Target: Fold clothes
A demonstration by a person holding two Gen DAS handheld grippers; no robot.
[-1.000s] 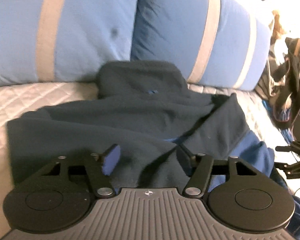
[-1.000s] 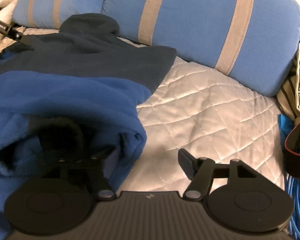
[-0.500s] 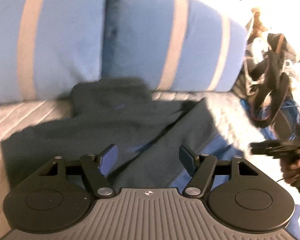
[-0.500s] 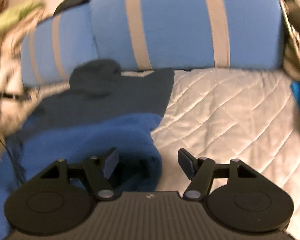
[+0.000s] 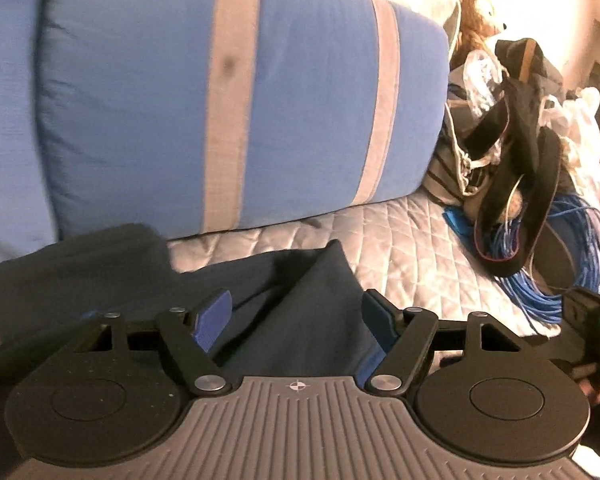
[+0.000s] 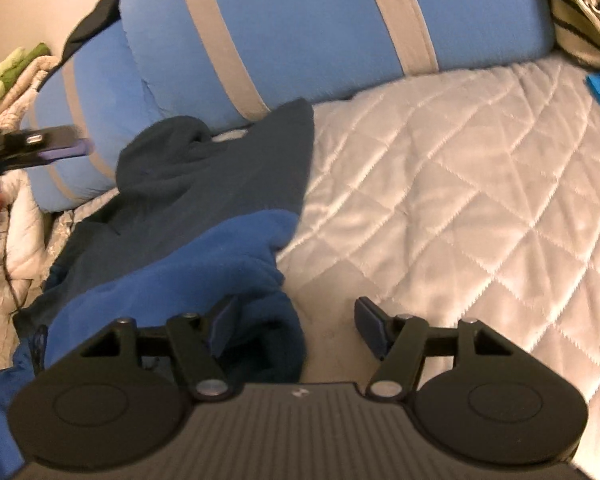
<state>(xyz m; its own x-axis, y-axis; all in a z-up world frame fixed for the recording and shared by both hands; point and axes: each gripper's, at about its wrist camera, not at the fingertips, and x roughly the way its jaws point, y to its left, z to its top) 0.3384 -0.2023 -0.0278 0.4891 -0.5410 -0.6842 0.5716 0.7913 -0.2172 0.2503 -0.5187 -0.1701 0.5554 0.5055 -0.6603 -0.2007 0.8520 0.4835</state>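
Note:
A dark navy and bright blue fleece garment [image 5: 284, 320] lies on a quilted white bed cover [image 5: 400, 248]. In the left wrist view my left gripper [image 5: 296, 318] is open just above the navy part, a raised fold between its fingers. In the right wrist view the garment [image 6: 204, 216] fills the left side, navy at the back, bright blue in front. My right gripper [image 6: 296, 324] is open over the bright blue edge, its left finger over the cloth and its right finger over the bare cover [image 6: 460, 200].
Blue pillows with grey stripes [image 5: 228, 100] stand along the back of the bed [image 6: 300, 32]. A pile of bags, black straps and blue cables [image 5: 532, 208] lies at the right. The other gripper shows at the left edge of the right wrist view [image 6: 32, 144].
Both grippers have swung to the right across the garment. The left gripper has moved from the garment's middle to its right navy edge. Both stay open.

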